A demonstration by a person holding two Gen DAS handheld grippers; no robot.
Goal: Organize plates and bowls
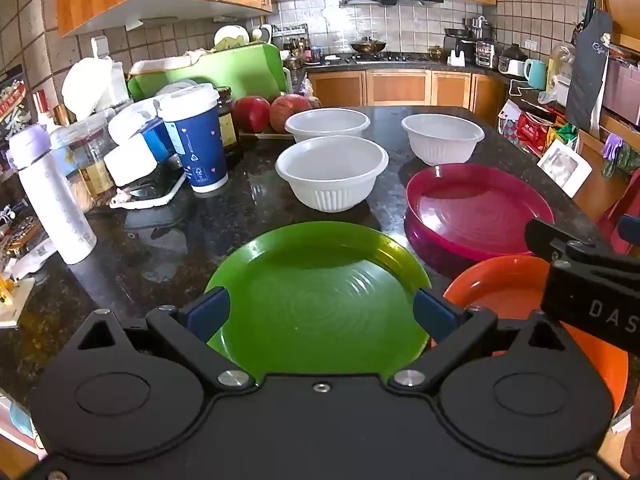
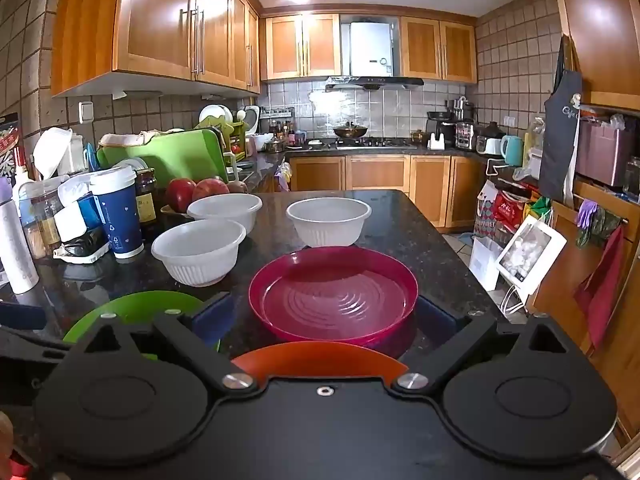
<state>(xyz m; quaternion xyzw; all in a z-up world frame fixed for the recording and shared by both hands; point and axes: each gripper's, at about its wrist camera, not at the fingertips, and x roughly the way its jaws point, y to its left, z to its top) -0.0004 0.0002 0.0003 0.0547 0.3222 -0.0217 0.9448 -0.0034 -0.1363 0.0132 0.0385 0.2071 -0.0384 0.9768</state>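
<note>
Nearest the left hand-held gripper lies the green plate, flat on the dark granite counter; the blue-padded fingers stand wide apart on either side of its rim and grip nothing. Just right of the green plate sits the orange plate, its near half hidden under the black body of the right hand-held gripper and cut off at the frame's lower edge. That gripper is also spread wide and empty, its fingers hanging over the gap between the orange plate and the magenta plate beyond it (a deep-rimmed dish with concentric ridges in its floor). Whether the orange and magenta rims touch cannot be told.

Left of the green plate a strip of bare counter runs to a white water bottle. Beyond the green plate stands a ribbed white bowl, with a second white bowl close behind it, and a third white bowl just behind the magenta plate. Open counter separates the third bowl from the other two. Left of the nearest bowl a blue paper cup fronts a crowd of jars and boxes too jumbled to sort out. The counter's right edge runs close past the magenta plate.
</note>
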